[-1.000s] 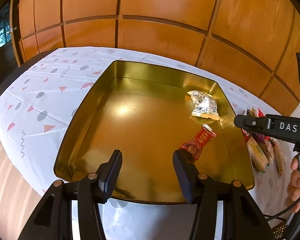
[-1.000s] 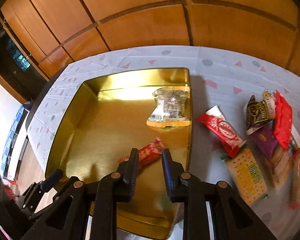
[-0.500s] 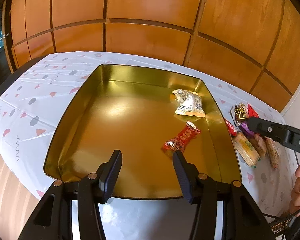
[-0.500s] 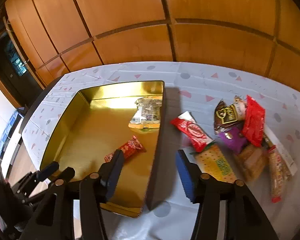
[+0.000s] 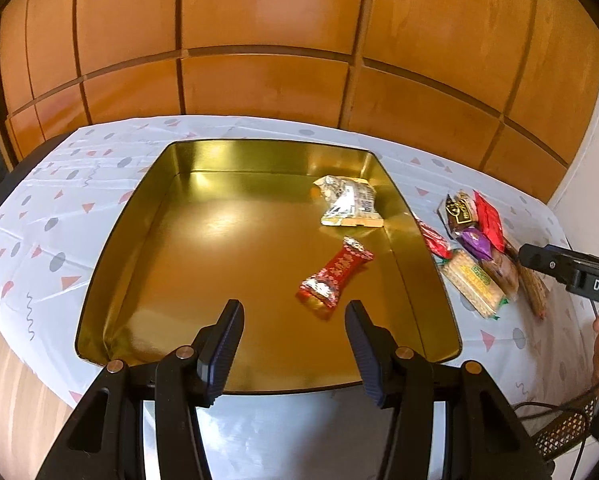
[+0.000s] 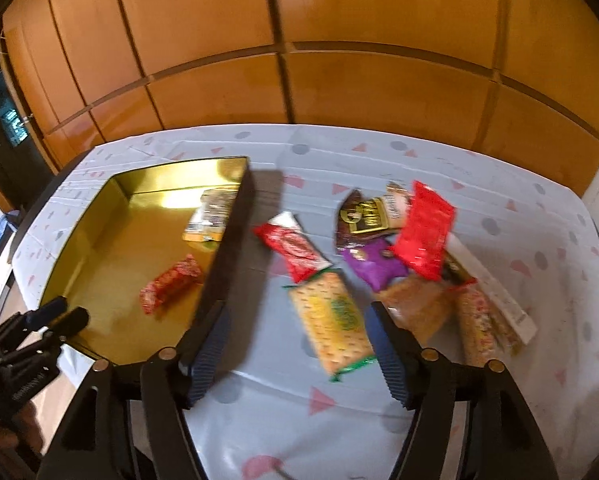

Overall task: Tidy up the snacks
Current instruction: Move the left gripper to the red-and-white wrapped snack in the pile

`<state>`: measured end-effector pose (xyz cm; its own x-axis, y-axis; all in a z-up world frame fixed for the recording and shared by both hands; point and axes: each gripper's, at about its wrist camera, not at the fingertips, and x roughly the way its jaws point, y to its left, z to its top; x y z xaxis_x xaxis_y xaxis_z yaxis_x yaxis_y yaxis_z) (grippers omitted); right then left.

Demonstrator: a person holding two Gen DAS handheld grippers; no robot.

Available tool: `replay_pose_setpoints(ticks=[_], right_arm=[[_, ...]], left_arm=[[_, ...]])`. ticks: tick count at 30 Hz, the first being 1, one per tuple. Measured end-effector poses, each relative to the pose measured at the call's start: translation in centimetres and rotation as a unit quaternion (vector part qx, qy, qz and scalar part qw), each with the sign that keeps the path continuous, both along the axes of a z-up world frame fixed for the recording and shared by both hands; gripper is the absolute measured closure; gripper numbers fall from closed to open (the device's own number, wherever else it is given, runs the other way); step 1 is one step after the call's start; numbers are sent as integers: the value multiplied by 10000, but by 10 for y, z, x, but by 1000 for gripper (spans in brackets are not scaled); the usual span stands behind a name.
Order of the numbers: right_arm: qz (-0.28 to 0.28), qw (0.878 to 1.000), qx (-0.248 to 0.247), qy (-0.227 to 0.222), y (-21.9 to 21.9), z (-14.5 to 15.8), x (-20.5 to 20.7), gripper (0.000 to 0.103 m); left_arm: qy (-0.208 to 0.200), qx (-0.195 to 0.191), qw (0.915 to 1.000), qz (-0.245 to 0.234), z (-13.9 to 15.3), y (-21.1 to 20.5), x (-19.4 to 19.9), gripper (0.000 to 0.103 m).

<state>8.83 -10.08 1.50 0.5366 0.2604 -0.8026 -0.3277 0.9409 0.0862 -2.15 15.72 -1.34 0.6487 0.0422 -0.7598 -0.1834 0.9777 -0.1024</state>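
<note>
1. Left wrist view: two snacks lie in the gold tin tray (image 5: 131,240): one red twist-end candy (image 5: 336,278) near the middle, and one clear packet with a yellow edge (image 5: 349,206) by the far right corner.
2. Left tongs (image 5: 293,344) stand apart with nothing between them, over the tray's near edge.
3. Right wrist view: right tongs (image 6: 299,346) are opening, empty, above the cracker pack (image 6: 331,316) on the table (image 6: 499,168).
4. Beside the tray lie about eight more snacks, among them one red bar (image 6: 291,246), one purple pouch (image 6: 375,264), one red packet (image 6: 423,230) and one dark brown pack (image 6: 363,220).
5. Only "DAS" on the right tool reads clearly; wrapper print is blurred.
</note>
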Motion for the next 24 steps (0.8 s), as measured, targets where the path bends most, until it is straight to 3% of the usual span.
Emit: replay_pose_setpoints(ticks=[6, 11, 14, 19, 24], right_arm=[[-208, 9995, -227, -33, -33, 1, 6, 23], [-329, 9979, -547, -80, -61, -2, 14, 12], [-432, 9968, -663, -132, -83, -2, 20, 11], [-647, 9964, -510, -182, -125, -1, 41, 11], [-852, 9960, -262, -52, -156, -16, 54, 11]], left_arm=[[-54, 3, 9995, -304, 5, -13, 2, 50], [-85, -29, 9961, -874, 15, -34, 9, 50], [-122, -88, 9911, -1323, 25, -51, 18, 50], [11, -279, 9815, -1892, 41, -83, 44, 54], [477, -709, 9781, -1897, 44, -111, 82, 55]])
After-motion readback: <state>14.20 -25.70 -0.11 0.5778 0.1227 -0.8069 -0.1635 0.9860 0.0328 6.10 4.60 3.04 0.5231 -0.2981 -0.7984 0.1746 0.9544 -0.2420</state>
